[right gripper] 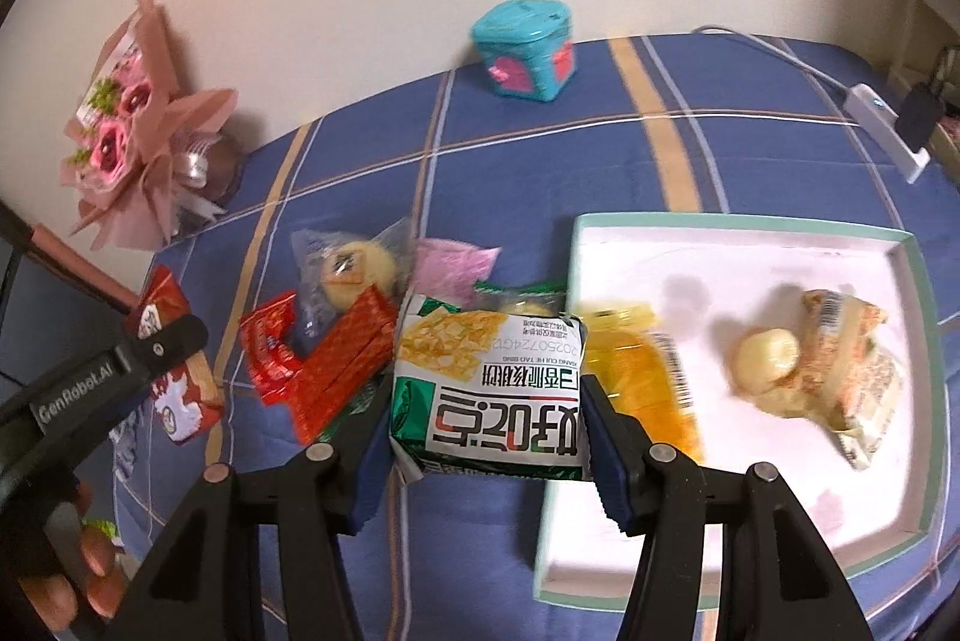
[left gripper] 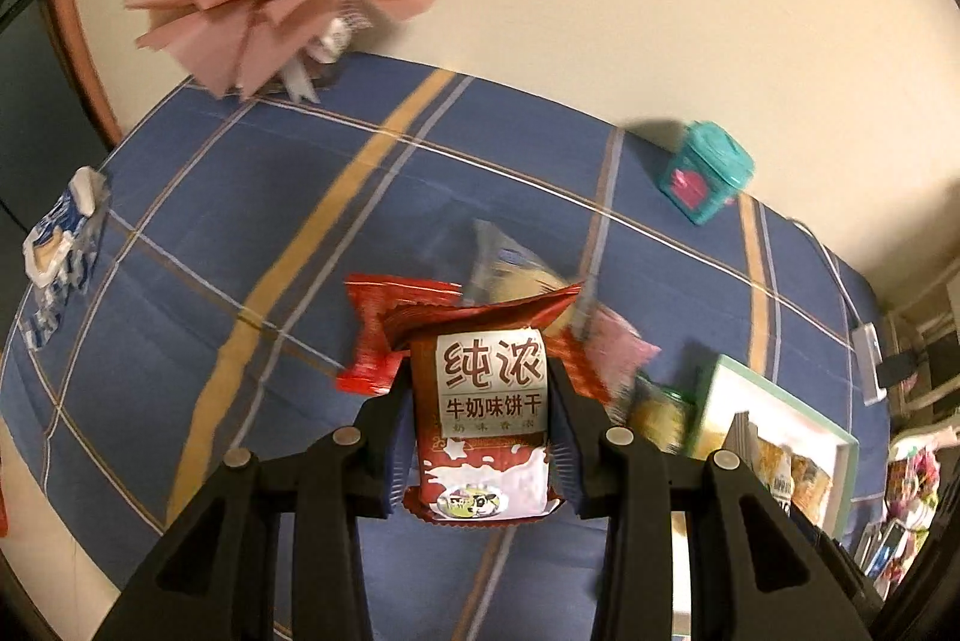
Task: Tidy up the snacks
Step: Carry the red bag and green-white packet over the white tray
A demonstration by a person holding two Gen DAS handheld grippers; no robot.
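My left gripper (left gripper: pixel 483 401) is shut on a red milk-biscuit packet (left gripper: pixel 486 401) and holds it above the blue plaid cloth; it also shows at the left of the right wrist view (right gripper: pixel 174 377). My right gripper (right gripper: pixel 486 389) is shut on a green-and-white cracker packet (right gripper: pixel 489 389) beside the white tray (right gripper: pixel 750 236). The tray holds an orange packet (right gripper: pixel 651 383), a pale round snack (right gripper: pixel 768 353) and a wrapped snack (right gripper: pixel 852 371). A pile of snacks lies left of the tray: red packets (right gripper: pixel 324 371), a clear-wrapped yellow cake (right gripper: pixel 354 269), a pink packet (right gripper: pixel 450 263).
A pink paper bouquet (right gripper: pixel 132 149) stands at the far left against the wall. A teal box (right gripper: pixel 528 47) sits at the back. A white power strip with cable (right gripper: pixel 882 125) lies at the far right. A blue-white packet (left gripper: pixel 60 245) lies at the cloth's left edge.
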